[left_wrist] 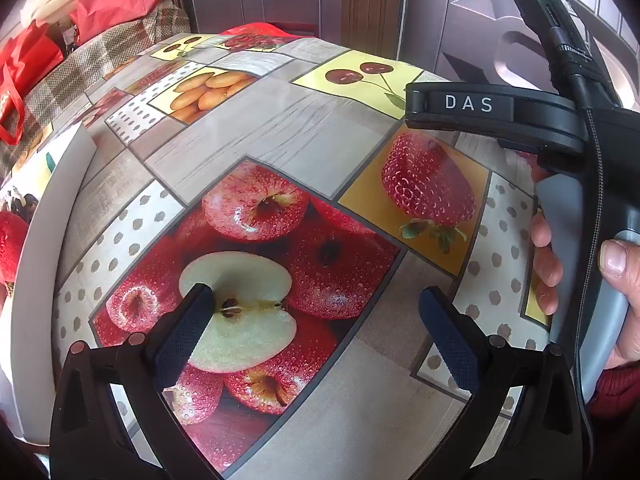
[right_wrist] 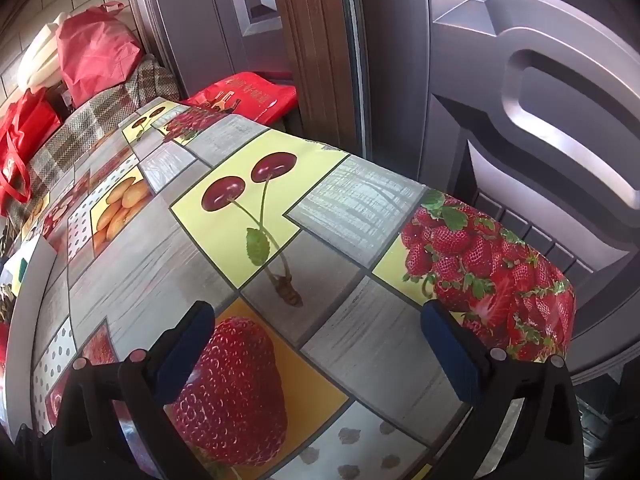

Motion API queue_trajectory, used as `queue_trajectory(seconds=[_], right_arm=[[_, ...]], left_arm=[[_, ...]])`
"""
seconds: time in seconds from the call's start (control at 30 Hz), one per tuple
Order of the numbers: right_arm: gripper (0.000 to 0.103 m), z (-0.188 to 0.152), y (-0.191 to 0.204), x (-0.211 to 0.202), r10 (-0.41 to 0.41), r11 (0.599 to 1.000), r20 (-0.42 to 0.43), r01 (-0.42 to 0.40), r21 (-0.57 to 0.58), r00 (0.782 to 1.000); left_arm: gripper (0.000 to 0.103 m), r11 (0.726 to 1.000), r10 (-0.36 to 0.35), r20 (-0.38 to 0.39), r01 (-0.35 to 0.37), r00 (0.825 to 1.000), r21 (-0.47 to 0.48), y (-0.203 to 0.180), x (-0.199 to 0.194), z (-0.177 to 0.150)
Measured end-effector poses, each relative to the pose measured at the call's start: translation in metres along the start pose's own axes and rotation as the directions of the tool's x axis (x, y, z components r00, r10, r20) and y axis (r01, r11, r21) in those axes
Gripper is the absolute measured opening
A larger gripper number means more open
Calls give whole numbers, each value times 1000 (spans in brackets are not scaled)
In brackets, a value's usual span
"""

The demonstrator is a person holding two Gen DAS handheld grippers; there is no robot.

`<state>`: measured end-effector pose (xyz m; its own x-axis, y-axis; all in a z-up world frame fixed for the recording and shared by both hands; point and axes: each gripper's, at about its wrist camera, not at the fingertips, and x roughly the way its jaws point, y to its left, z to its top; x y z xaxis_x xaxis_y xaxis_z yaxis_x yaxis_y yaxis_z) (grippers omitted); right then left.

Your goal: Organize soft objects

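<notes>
Left gripper (left_wrist: 312, 300): nearest item in the left wrist view, both dark-blue padded fingers (left_wrist: 182, 332) spread wide apart, nothing between them. It hangs over the surface (left_wrist: 280, 136), angled down, above the printed panel of red apples and a halved apple.

Right gripper (right_wrist: 316, 320): same state in the right wrist view, jaws fully apart and empty, angled down over the printed single strawberry and cherry panels. In the left wrist view it appears again at 3 o'clock (left_wrist: 496, 120), its body marked "DAS", grey handle held by the person's right hand (left_wrist: 580, 272); a red sleeve shows at 4 o'clock.

Surface: covered with a glossy tablecloth printed in fruit squares, wood-grain blocks and dotted blocks. The part under both grippers carries no loose items.

Soft objects: grouped at 10 to 11 o'clock in both views, well apart from both grippers. 1 red fabric bag (right_wrist: 94, 52) sits high on a checked woven cloth (right_wrist: 100, 120), with a cream-white folded item (right_wrist: 38, 60) just beside it at its left. A 2nd red bag with handles (right_wrist: 20, 152) lies at 9 to 10 o'clock. A 3rd red printed bag (right_wrist: 248, 96) lies at 12 o'clock beyond the far edge of the surface, against the grey panelled door (right_wrist: 520, 80).

White board edge (left_wrist: 52, 216): curves along 8 to 9 o'clock in the left wrist view.
</notes>
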<state>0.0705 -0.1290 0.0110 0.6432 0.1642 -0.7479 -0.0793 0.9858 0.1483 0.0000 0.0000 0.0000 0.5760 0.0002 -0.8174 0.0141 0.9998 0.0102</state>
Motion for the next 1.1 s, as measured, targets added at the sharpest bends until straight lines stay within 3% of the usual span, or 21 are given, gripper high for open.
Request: queue_trajectory(seconds=[0.47,1.1], right_arm=[[103,-3,10,0,-7,1000,-1,7,-13,1000],[103,-2,25,11,5,993,-36,-9,-121,999]], left_arm=[[102,1000,0,0,0,1000,0,0,0,0],[102,1000,0,0,0,1000,0,0,0,0]])
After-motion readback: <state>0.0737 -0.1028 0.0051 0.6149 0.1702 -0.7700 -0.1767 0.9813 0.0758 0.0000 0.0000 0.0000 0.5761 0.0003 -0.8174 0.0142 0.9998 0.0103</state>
